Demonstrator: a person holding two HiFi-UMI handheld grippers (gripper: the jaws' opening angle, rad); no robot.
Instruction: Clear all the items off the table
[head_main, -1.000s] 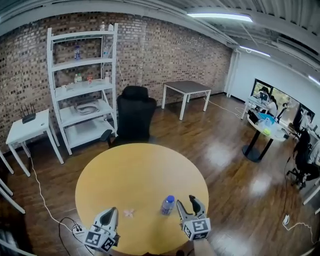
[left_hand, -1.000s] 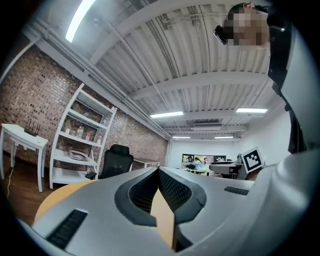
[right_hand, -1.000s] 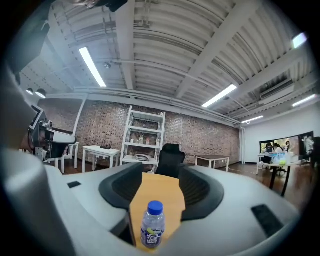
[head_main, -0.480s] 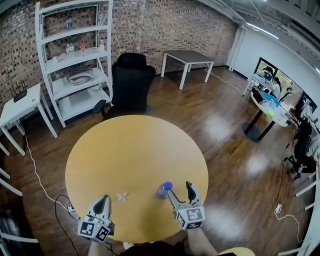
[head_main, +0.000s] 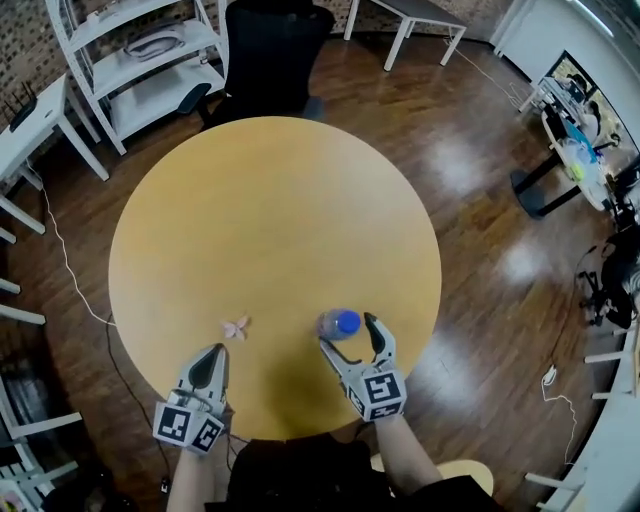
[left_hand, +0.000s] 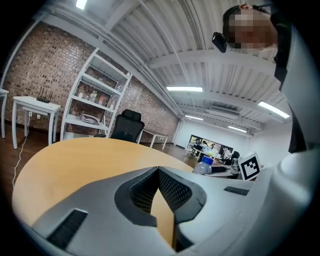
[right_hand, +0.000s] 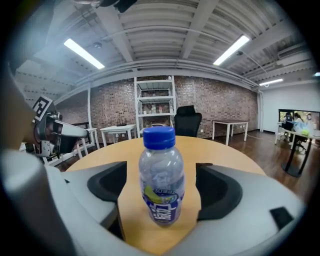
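Progress: nothing cleared yet. Table (head_main: 270, 200) bears two things, both near my edge. Bottle (head_main: 340, 322) stands upright, blue cap, right of centre. Small pink scrap (head_main: 236, 327) lies to its left, well apart from it. My right gripper (head_main: 347, 332) has just been opening its jaws; they stand wide with the bottle between them, pads clear of it on both sides, so no hold. My left gripper (head_main: 212, 354) is closed on nothing, just on the near side of the scrap. Judgement: first pick is only starting, bottle first, scrap left after.
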